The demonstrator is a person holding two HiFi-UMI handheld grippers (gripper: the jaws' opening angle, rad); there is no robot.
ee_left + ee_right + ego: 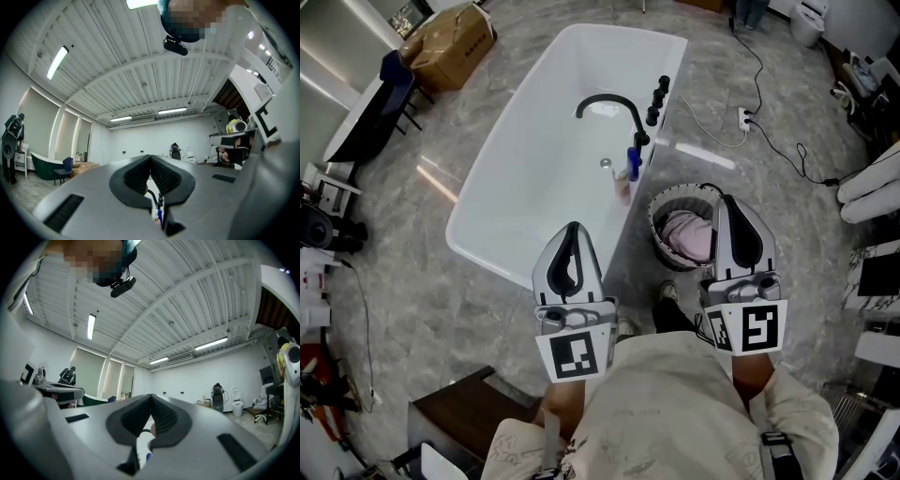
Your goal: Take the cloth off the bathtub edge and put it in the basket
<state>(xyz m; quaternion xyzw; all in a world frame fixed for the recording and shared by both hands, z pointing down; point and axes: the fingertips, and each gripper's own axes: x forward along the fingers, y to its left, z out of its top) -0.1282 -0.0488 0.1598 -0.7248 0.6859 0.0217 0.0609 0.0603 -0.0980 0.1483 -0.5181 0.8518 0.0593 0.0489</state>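
Note:
A pink cloth [687,234] lies bunched inside the round dark basket [657,208] on the floor, next to the white bathtub [534,178]. My right gripper [727,199] hangs over the basket's right rim, its jaws shut with nothing between them [151,396]. My left gripper [573,227] sits over the tub's near corner, to the left of the basket. It is also shut and empty [150,157]. Both gripper views look out level across the room, and neither shows the cloth or the basket.
A black faucet [617,104] arches over the tub, with small bottles [632,167] on the tub edge near the basket. A power strip with cables [745,118] lies on the floor beyond. A cardboard box [448,41] and a dark chair [390,86] stand far left.

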